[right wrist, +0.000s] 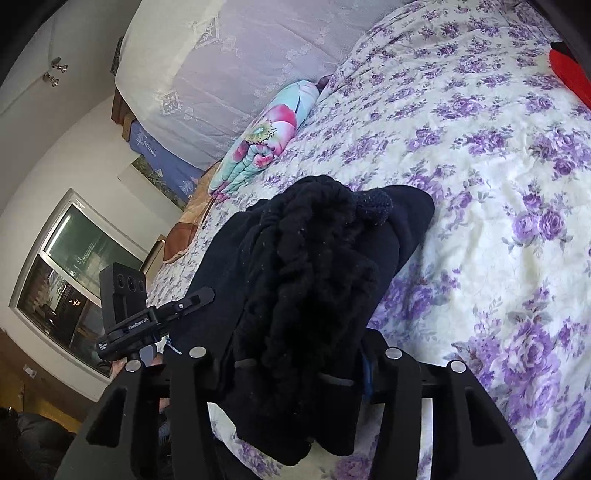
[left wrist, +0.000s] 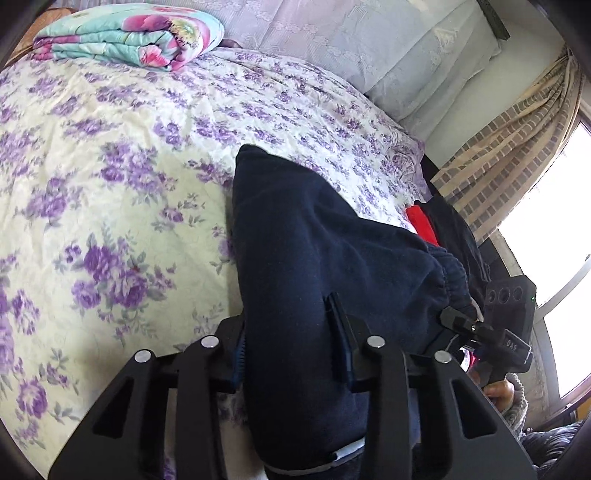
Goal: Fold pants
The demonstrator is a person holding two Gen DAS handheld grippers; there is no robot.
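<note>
Pinching pants [left wrist: 306,240] (navy) between both grippers.

bed with a cream sheet [left wrist: 110,155] covered in purple flowers, folded teal and pink floral quilt [left wrist: 129,35] up near the head, lacy lilac headboard cover [right wrist: 229,66], red cloth [left wrist: 421,221] at the far edge, checked curtain [left wrist: 517,147] beside a bright window [left wrist: 554,206]
</note>
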